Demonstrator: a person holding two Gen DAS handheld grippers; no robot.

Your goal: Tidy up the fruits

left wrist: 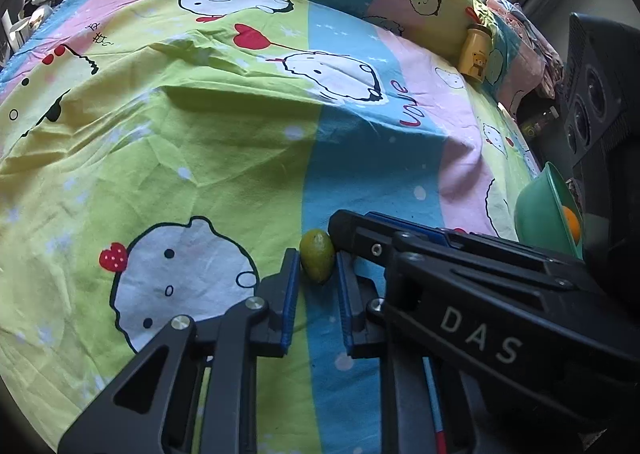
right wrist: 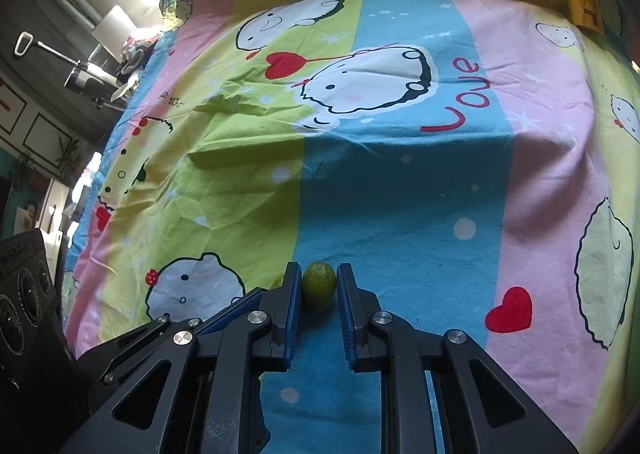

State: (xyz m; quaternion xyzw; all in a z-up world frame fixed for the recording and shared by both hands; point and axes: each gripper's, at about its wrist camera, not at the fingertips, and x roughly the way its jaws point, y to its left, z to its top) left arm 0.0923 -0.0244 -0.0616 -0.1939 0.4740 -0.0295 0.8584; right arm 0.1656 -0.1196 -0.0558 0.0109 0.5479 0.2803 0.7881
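Observation:
A small oval green fruit (left wrist: 317, 262) lies on the patterned bedsheet (left wrist: 200, 154), and my left gripper (left wrist: 318, 254) is shut on it, blue pads pressed to both sides. Just to its right lies the black housing of the right tool (left wrist: 460, 294). In the right wrist view my right gripper (right wrist: 319, 272) is shut on a second, rounder green fruit (right wrist: 318, 288) resting on the blue stripe. At the left there, the other tool's finger (right wrist: 240, 306) covers all but a sliver of its fruit (right wrist: 276, 284).
A teal bowl (left wrist: 536, 210) holding an orange fruit (left wrist: 572, 222) sits at the bed's right edge. A yellow bear-print jar (left wrist: 476, 54) (right wrist: 584, 2) stands by the pillow. A black speaker (left wrist: 592, 94) (right wrist: 24, 286) stands beside the bed.

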